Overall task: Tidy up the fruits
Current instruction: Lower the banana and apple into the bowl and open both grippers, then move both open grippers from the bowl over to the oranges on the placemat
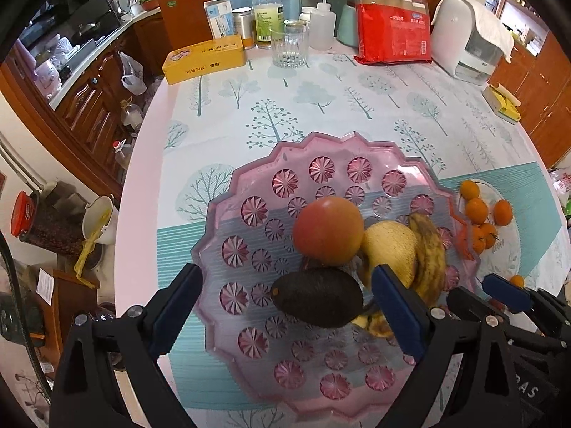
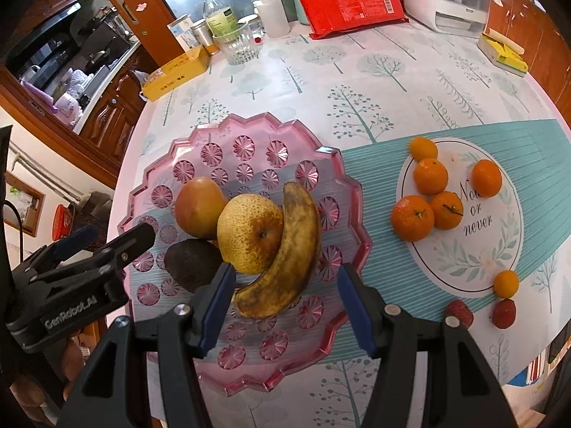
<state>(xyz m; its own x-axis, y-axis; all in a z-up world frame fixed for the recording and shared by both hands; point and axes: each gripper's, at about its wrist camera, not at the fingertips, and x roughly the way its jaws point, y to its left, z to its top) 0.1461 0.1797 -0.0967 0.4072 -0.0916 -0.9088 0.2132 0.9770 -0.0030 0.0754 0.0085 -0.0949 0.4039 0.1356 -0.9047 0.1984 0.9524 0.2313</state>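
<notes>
Left wrist view: the left gripper [image 1: 285, 296] hangs with fingers wide around the avocado [image 1: 317, 297] on the pink tray [image 1: 249, 192].

Right wrist view: the right gripper [image 2: 287, 296], fingers wide, flanks the banana [image 2: 285, 253] (heavily browned); tangerines [image 2: 430, 176] lie on the table [image 2: 357, 82].
</notes>
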